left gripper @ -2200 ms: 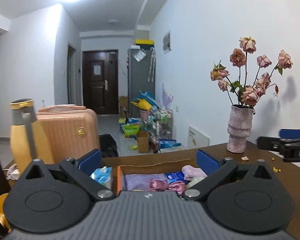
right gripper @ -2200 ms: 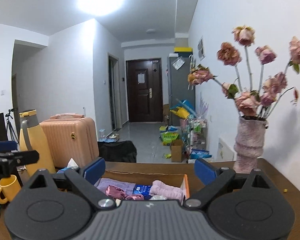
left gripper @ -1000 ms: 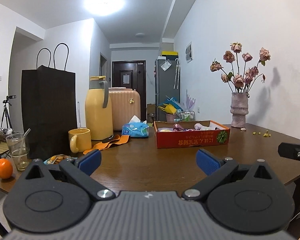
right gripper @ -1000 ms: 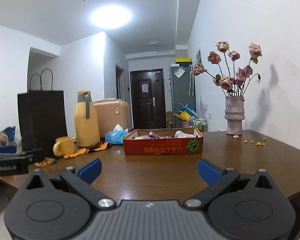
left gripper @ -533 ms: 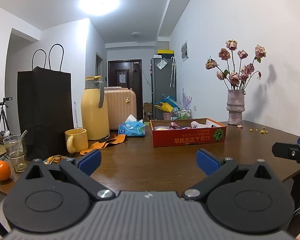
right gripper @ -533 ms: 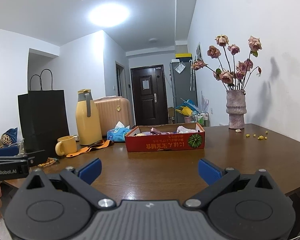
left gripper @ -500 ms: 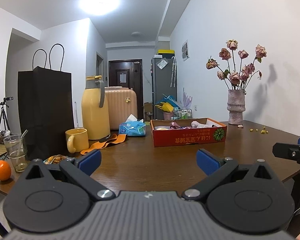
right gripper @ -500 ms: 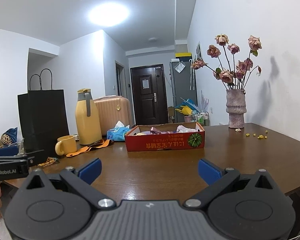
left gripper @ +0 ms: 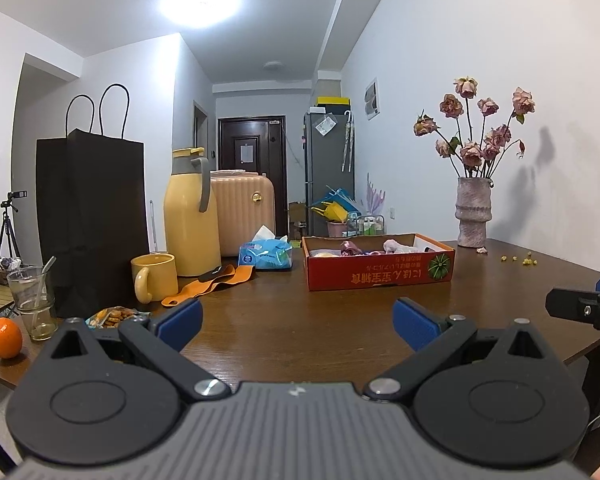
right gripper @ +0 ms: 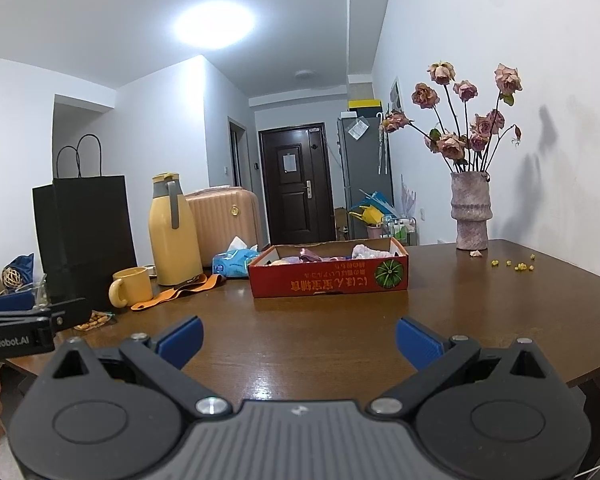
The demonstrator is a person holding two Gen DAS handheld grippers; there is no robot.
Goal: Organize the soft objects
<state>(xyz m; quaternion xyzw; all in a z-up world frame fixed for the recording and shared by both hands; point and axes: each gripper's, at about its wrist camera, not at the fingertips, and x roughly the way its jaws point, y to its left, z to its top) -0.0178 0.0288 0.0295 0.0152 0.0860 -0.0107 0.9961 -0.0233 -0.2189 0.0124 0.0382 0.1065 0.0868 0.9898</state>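
Both claws stand wide open and empty, held low at the near edge of the dark brown wooden surface point(left gripper: 300, 328): the left claw point(left gripper: 296, 320) and the right claw point(right gripper: 298, 338) each show blue pads spread apart with bare wood between them. Well beyond them sits the shallow red cardboard box point(left gripper: 380, 276) printed with a green pumpkin picture, and inside it lie the soft pink and purple cloth items point(right gripper: 332, 254), only their tops showing over the rim. Left of the box rest a blue tissue pack point(left gripper: 265, 254), a tall yellow thermos jug point(left gripper: 188, 212), a yellow ceramic mug point(left gripper: 154, 278) and a black paper bag point(left gripper: 92, 216). Right of the box stands a rough pink vase of dried roses point(left gripper: 473, 210).
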